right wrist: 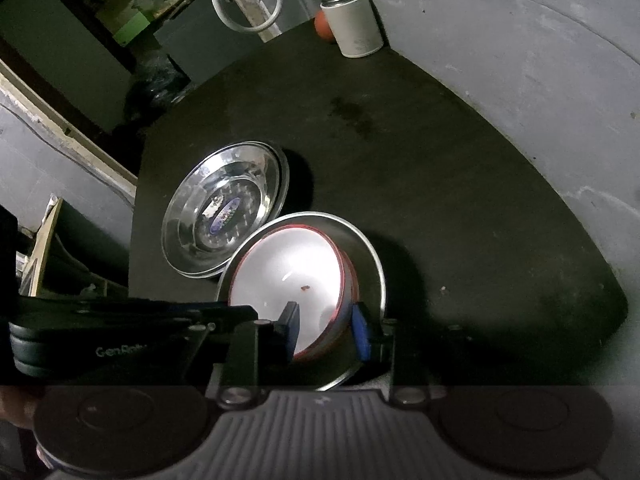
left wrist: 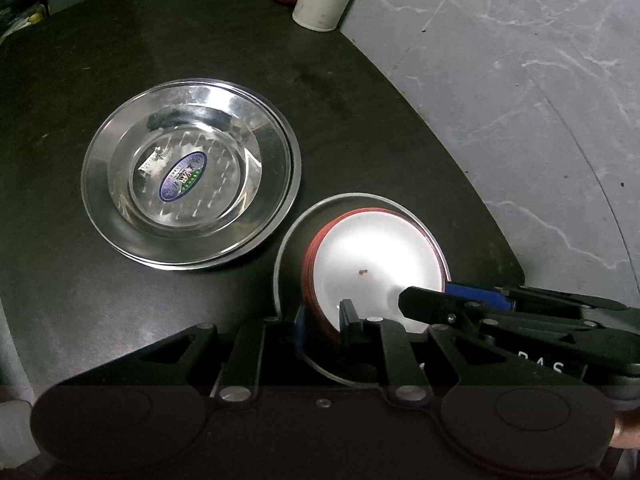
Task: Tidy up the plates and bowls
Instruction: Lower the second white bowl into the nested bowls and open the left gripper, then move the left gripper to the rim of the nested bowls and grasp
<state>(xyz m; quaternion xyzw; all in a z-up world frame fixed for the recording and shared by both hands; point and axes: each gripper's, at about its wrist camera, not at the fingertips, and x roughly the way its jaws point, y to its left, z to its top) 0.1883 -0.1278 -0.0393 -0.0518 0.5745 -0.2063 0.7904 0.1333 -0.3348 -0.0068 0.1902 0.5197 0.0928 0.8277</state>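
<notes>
Steel plate's [left wrist: 280,240] near rim hidden.

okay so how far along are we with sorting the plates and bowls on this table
Mostly done, it seems. The steel plates sit stacked, rims slightly offset. The red-rimmed bowl already sits inside the steel bowl, tilted rather than level. In hand: both the left gripper and right gripper straddle the red bowl's rim, one finger inside, one outside. Left: seat it flat, let go, perhaps square the plate stack.

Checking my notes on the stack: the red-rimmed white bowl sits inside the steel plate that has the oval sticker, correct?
Not quite. The red-rimmed white bowl sits inside a plain steel bowl; the stickered steel plate lies beside it, holding nothing. The left wrist view shows this.
</notes>
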